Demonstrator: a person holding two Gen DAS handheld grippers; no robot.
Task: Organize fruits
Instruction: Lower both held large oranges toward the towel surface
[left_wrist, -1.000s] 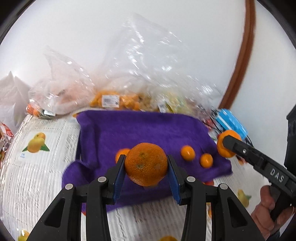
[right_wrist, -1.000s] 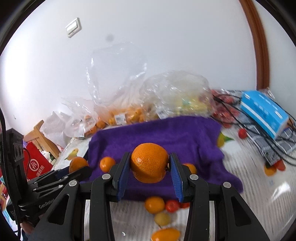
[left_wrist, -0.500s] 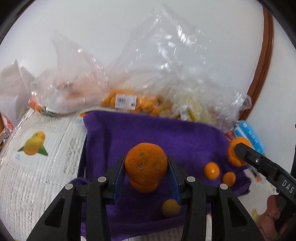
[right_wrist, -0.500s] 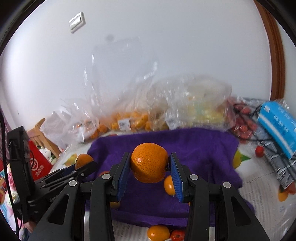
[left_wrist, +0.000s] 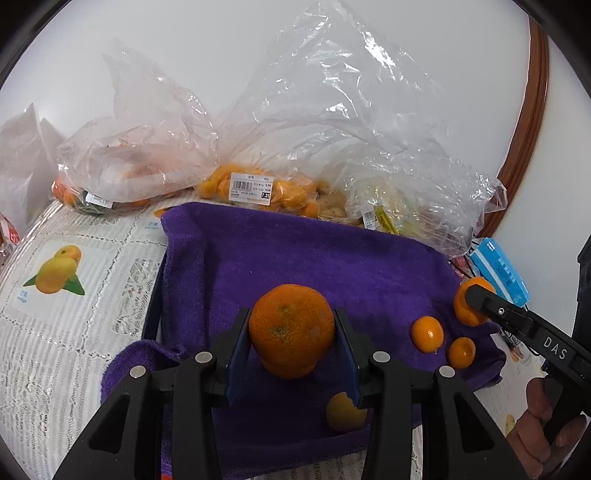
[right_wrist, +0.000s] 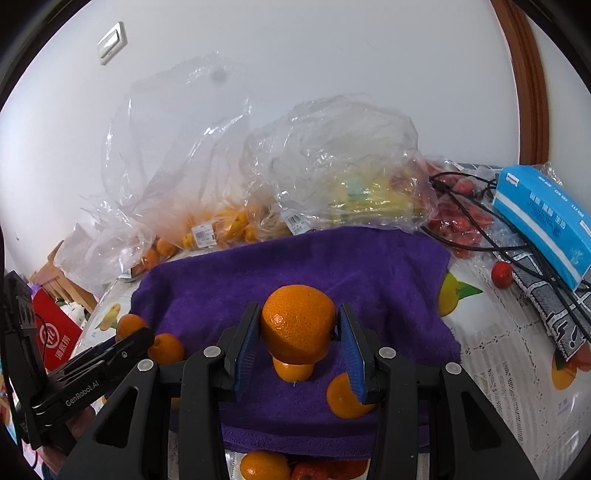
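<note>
Gripping a large orange (left_wrist: 291, 326) between its blue pads, the left claw (left_wrist: 291, 347) hangs over the purple towel (left_wrist: 303, 258) that is spread on the desk (left_wrist: 66, 332); a second, smaller orange fruit shows just beneath the held one, though whether the two touch cannot be told. The right claw (right_wrist: 298, 345) likewise pinches its own orange (right_wrist: 298, 323) above the same towel, with a small mandarin (right_wrist: 293, 369) lying on the cloth directly below it and another mandarin (right_wrist: 343, 397) partly hidden behind the right-hand pad. In the left wrist view two little mandarins (left_wrist: 427, 333) sit close together near the towel's right edge, and a yellowish fruit (left_wrist: 341, 411) rests by the near edge of the cloth, partly covered by a claw finger. Past the towel, against the white wall, stand crumpled clear plastic bags (left_wrist: 280, 140), one holding small orange fruit with a price label, another holding pale yellow produce. To the right in the right wrist view lie a blue tissue box (right_wrist: 546, 218), black cables (right_wrist: 491, 229) and a bag of red fruit (right_wrist: 461, 218), with one red fruit (right_wrist: 501, 274) loose on the lace tablecloth (right_wrist: 509, 350). More orange and red fruit sits on the desk at the towel's near edge.
</note>
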